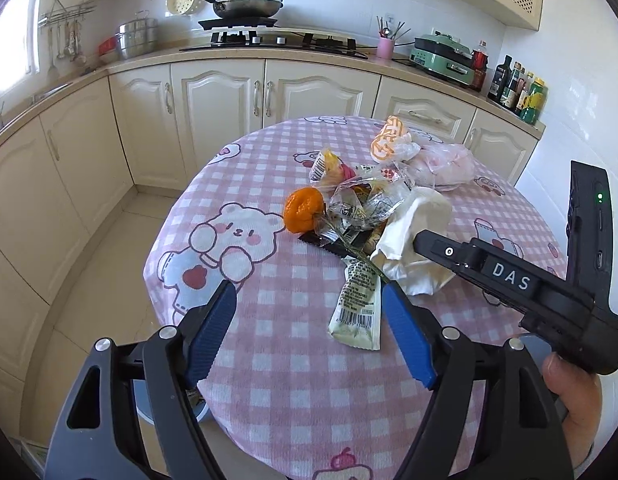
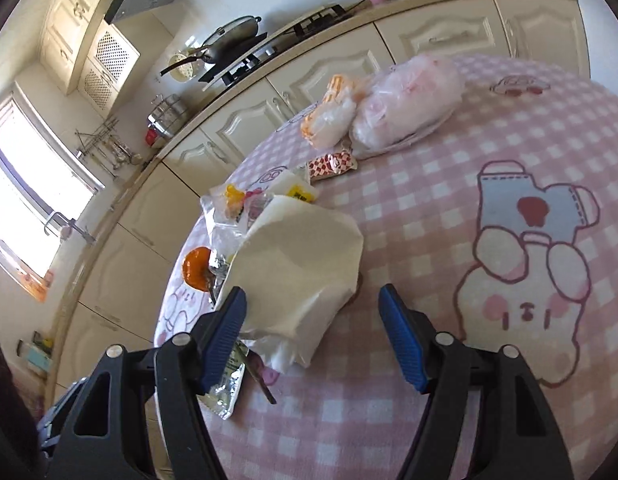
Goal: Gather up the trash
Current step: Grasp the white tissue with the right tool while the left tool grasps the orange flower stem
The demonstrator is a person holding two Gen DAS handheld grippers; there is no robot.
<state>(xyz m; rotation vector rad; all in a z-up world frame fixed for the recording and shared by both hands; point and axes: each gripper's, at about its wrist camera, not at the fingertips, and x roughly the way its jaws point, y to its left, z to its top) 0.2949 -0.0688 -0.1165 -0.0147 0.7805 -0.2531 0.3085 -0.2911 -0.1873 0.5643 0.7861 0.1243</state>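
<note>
1. A round desk (image 1: 269, 360) under a pink checked cloth printed with cartoon bears carried a heap of trash, with the crumpled white paper (image 1: 413, 236) taken here as the landmark.
2. The left claw (image 1: 309, 312) hung released above the cloth, its blue fingers (image 1: 213, 328) spread wide and holding nothing; a pale barcoded wrapper (image 1: 357, 304) lay between them, just below the paper.
3. The right claw (image 2: 313, 320) was likewise spread and empty, its left finger at the near edge of the paper (image 2: 301, 272); whether it touched could not be told.
4. Left of the paper sat an orange peel (image 1: 303, 210), touching a tangle of clear and silver wrappers (image 1: 361, 204) that lay against the paper's left side.
5. Behind the paper, farther across the desk, rested a filled clear plastic bag (image 1: 445, 166) and beside it an orange-and-white packet (image 1: 389, 138).
6. A small red-and-white checked packet (image 2: 333, 164) lay between the paper and that bag.
7. Beyond the desk, cream cabinets (image 1: 221, 100) ran below a stove bearing a pan (image 1: 245, 4).
</note>
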